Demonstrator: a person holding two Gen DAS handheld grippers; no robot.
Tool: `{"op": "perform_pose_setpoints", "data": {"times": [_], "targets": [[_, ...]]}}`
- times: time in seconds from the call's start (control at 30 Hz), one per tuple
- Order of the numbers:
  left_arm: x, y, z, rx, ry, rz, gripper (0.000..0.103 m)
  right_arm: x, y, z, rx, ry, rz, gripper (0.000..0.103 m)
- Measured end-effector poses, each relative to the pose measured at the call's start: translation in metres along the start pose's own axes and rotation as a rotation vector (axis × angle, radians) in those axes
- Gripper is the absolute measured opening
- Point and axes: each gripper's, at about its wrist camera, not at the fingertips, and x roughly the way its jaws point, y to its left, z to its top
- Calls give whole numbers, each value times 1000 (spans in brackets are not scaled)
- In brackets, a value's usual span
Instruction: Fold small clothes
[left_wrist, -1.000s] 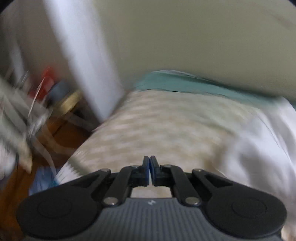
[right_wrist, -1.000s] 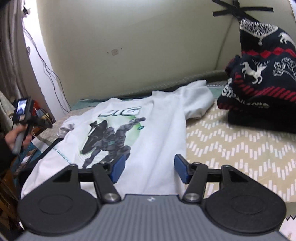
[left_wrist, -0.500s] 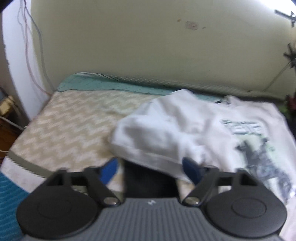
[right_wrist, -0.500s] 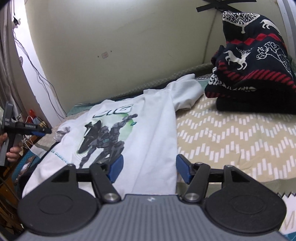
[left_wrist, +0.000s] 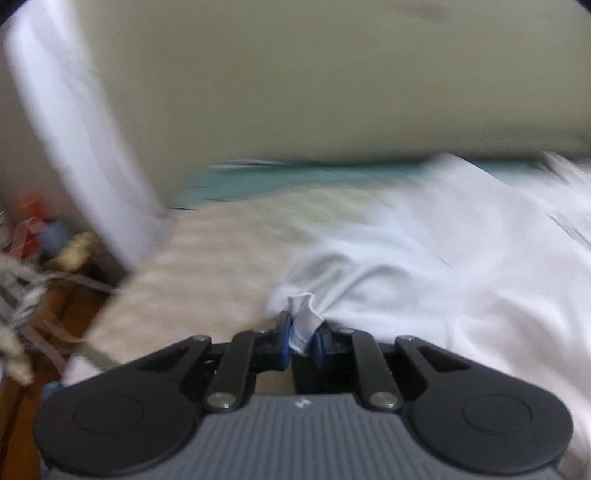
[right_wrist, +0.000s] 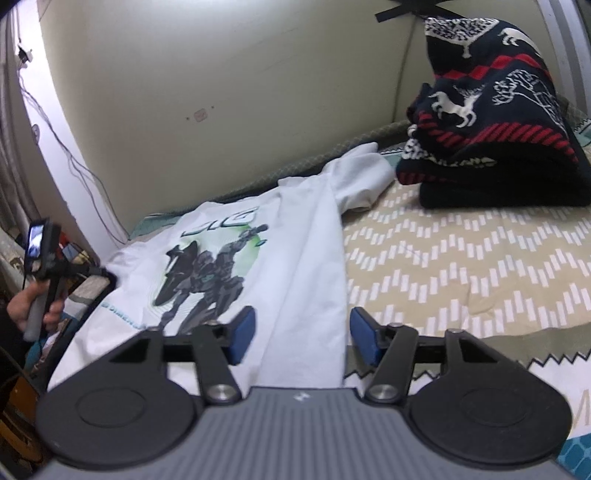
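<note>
Nearest us in the right wrist view, the right gripper (right_wrist: 301, 334) hangs with its jaws spread wide over the hem of the white T-shirt (right_wrist: 295, 266), pinching nothing; whether the blue pads touch the cloth we cannot tell. The shirt lies flat, print up, on the bed (right_wrist: 461, 266), its long axis running from the hem at 6 o'clock toward the collar end at about 1 o'clock, one sleeve (right_wrist: 360, 181) reaching toward the wall. Its printed armoured figure stands above pale blue lettering that we cannot read whole, and the large letters above the figure are too stylised to make out.

In the left wrist view, blurred, the left gripper (left_wrist: 301, 338) has just closed its jaws, which now pinch a small fold of the shirt's white edge.

Farther off at 2 o'clock, a dark patterned sweater (right_wrist: 498, 129) with white deer and red bands sits piled on the bed. At 9 o'clock a hand (right_wrist: 33, 308) holds the other gripper's handle.
</note>
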Motion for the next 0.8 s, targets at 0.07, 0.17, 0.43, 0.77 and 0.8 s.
{"op": "perform_pose_setpoints", "data": {"times": [0.07,0.17,0.43,0.77,0.8], "targets": [[18,32,14,-123,36,19,12,0,3,0,-1,-3,11,55],[43,58,20,-273,147,-17,25,3,4,-1,2,3,18,55],[-58,42,-30,-85,18,-198,50,-12,0,-6,-18,14,0,59],[-152,10,-130,76,28,-489,54,-60,3,-33,-68,94,35,59],[-153,3,-134,87,39,-494,54,-63,5,-36,-77,100,39,59]]}}
